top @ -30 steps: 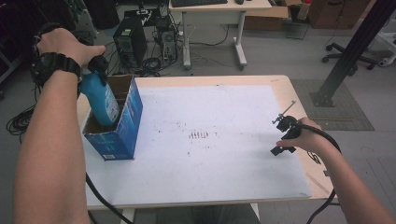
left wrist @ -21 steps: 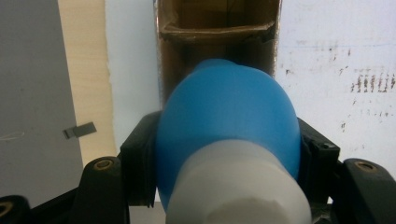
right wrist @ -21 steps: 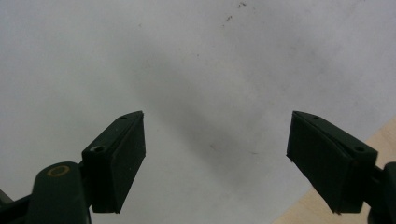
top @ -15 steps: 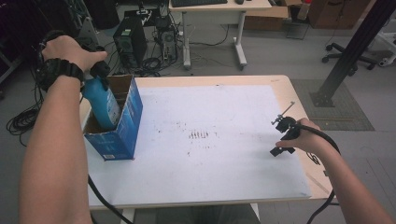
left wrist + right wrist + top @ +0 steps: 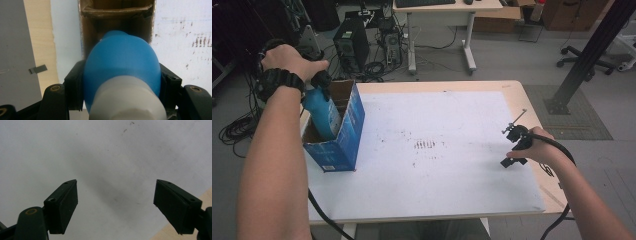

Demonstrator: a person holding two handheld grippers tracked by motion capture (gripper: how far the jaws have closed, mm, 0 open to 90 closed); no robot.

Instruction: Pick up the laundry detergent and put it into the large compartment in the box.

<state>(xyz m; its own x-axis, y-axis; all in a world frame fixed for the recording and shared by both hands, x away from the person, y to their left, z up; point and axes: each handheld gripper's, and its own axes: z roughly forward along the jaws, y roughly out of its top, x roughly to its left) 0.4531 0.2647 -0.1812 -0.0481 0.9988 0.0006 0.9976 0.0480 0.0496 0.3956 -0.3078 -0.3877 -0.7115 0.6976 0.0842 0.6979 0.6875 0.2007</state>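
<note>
My left gripper (image 5: 122, 82) has its fingers (image 5: 73, 86) clenched on the blue bottle (image 5: 322, 111), just under its white cap (image 5: 127, 100). The bottle stands tilted in the open box (image 5: 343, 140), its lower end down inside, cap end above the rim. The box sits at the counter's (image 5: 452, 180) left edge. Well to the box's right, near the counter's far side edge, my right gripper (image 5: 115, 207) hangs over the white sheet (image 5: 462, 120), fingers (image 5: 62, 205) spread wide and holding nothing.
</note>
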